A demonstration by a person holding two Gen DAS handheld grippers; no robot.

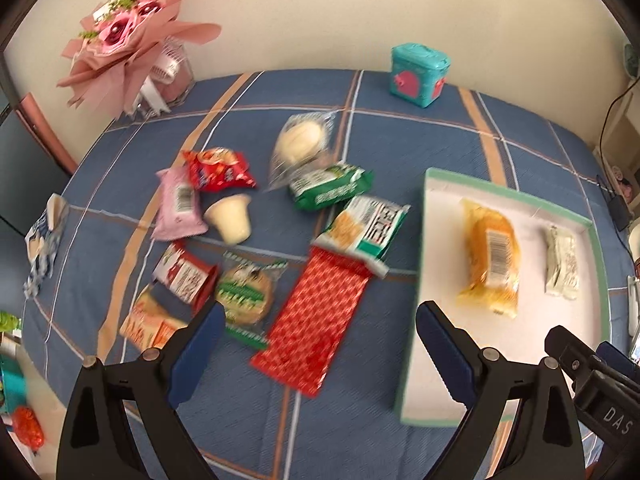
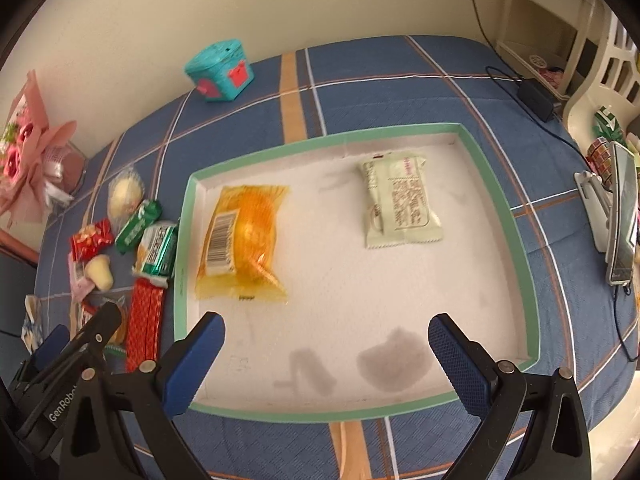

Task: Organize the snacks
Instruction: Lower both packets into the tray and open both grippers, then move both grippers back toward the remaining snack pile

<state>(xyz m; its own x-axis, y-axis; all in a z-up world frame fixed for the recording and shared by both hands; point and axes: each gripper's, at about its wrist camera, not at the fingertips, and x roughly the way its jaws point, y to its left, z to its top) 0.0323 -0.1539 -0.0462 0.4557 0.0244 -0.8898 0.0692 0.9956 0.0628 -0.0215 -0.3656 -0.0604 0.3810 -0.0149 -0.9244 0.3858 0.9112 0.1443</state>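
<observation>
A shallow white box with a green rim [image 2: 524,280] [image 1: 416,280] lies on the blue plaid cloth. Inside it are an orange snack packet [image 2: 244,240] [image 1: 490,258] and a pale green packet [image 2: 400,204] [image 1: 562,262]. Left of the box lies a loose heap of several snacks: a long red packet [image 1: 316,320], a green-white packet [image 1: 366,226], a round cookie [image 1: 244,292], a jelly cup [image 1: 232,218]. My left gripper [image 1: 316,320] hangs open over the red packet, holding nothing. My right gripper [image 2: 326,328] stands open over the box's near part, nothing between its fingers.
A teal tin [image 1: 420,74] [image 2: 220,72] sits at the cloth's far edge by the wall. A pink bouquet [image 1: 128,36] stands at the far left. A phone on a stand [image 2: 620,216], a charger and cables [image 2: 536,98] lie at the right.
</observation>
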